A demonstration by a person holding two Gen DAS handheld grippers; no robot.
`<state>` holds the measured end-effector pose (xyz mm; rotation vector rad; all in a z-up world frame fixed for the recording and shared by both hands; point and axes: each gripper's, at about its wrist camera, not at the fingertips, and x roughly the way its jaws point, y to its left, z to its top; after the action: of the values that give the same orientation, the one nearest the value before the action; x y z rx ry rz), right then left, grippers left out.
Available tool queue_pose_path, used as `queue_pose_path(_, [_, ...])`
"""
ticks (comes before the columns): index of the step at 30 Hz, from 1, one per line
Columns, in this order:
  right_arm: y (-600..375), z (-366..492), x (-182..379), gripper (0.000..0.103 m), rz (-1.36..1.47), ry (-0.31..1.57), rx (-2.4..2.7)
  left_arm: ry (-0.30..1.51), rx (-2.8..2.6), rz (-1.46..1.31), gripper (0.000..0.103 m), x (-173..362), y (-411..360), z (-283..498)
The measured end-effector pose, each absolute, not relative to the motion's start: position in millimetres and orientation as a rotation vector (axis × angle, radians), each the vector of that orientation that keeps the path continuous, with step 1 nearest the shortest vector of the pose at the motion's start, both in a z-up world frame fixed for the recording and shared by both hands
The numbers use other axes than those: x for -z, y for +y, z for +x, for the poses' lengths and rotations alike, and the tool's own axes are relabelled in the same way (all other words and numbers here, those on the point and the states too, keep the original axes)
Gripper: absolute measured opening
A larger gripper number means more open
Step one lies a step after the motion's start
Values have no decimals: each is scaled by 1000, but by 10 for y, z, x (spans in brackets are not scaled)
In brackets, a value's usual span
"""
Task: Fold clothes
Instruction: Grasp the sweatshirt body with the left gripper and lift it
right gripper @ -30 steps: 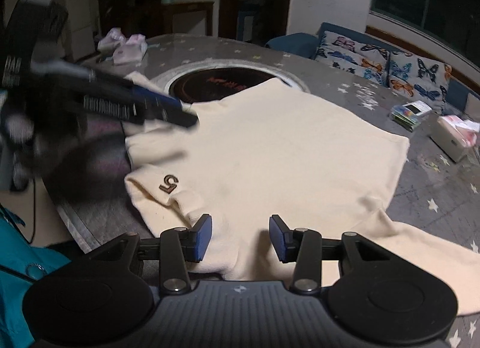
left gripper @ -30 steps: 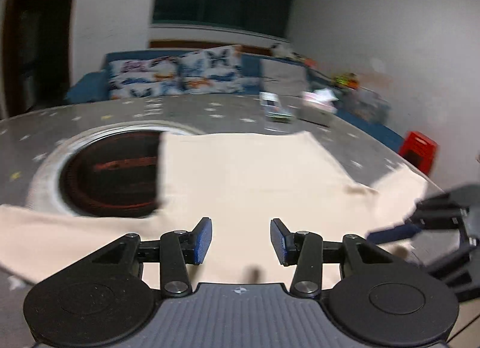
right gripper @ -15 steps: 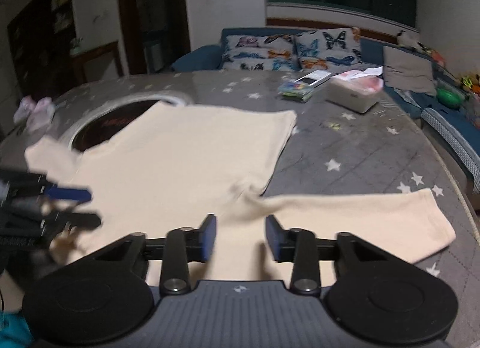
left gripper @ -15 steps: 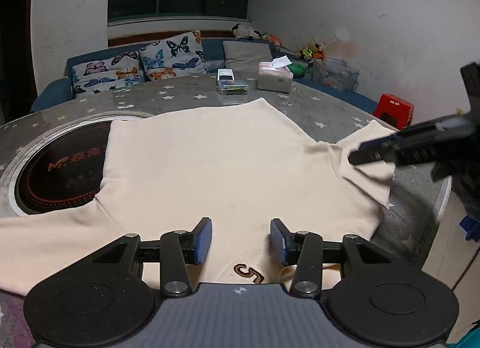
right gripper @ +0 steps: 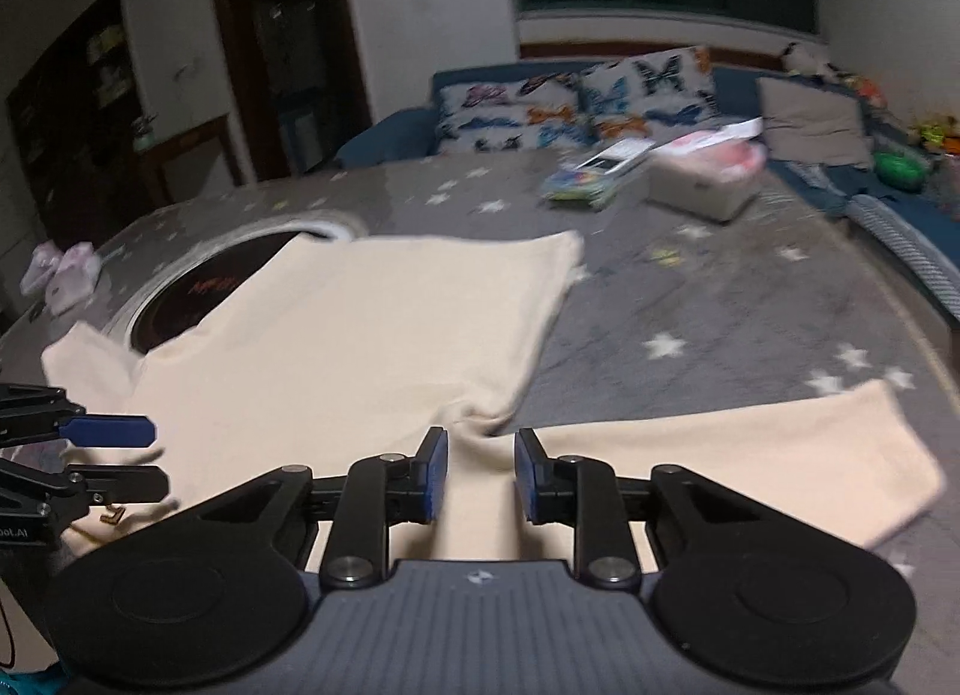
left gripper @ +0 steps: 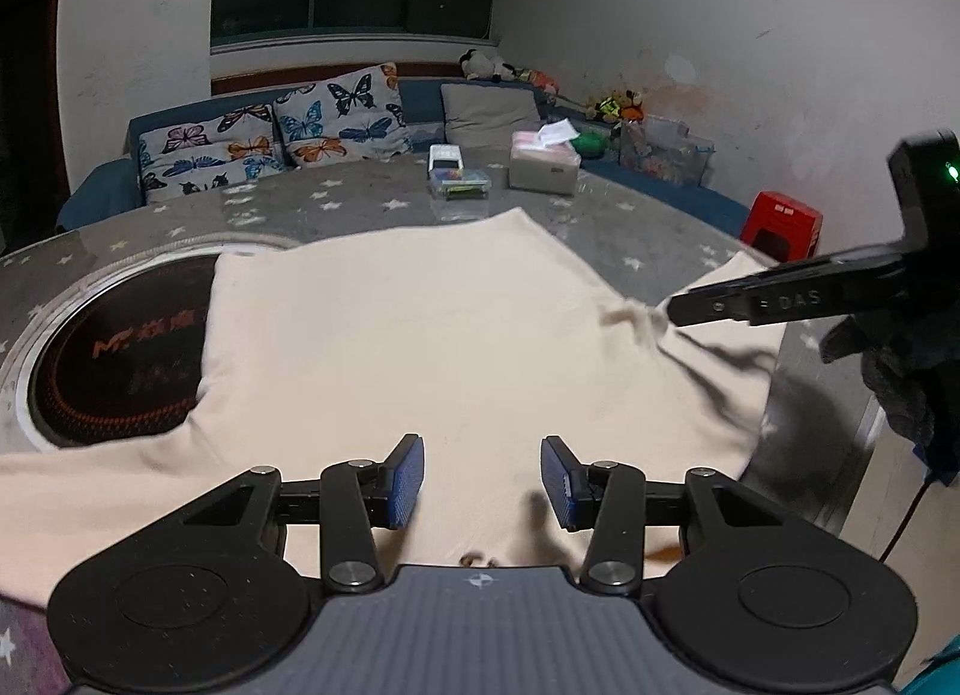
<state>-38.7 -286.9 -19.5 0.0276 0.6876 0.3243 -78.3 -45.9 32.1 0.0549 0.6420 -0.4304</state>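
Currently, the shirt (left gripper: 390,335) is spread flat on the table (right gripper: 720,299). Both the left gripper (left gripper: 482,476) and right gripper (right gripper: 475,470) are held unclenched above it. Soft, light, limp fabric is expected; the sleeve (right gripper: 750,449) edge should be pinched.

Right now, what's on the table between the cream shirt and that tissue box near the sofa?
In the left wrist view, a small colourful box sits between the cream shirt and the tissue box, on the starred grey table.
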Motion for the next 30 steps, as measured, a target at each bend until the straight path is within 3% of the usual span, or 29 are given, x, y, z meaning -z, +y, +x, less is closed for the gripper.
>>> queue_pose_path(11, [-3906, -463, 268, 23, 94, 685, 168, 644, 500, 85, 46, -340, -806, -664])
queue_pose_path(19, [-4108, -353, 439, 23, 187, 679, 219, 650, 516, 111, 46, -321, -968, -618])
queue_pose_path(21, [-4104, -325, 474, 20, 193, 670, 211, 652, 520, 117, 46, -318, -994, -616])
queue_pose_path(23, [-4112, -330, 460, 10, 201, 658, 212, 653, 525, 123, 46, -314, -1023, -616])
queue_pose_path(25, [-4131, -357, 433, 6, 207, 647, 215, 653, 533, 131, 46, -310, -1068, -615])
queue_pose_path(30, [-4156, -514, 233, 5, 194, 580, 221, 649, 564, 146, 46, -305, -1190, -603])
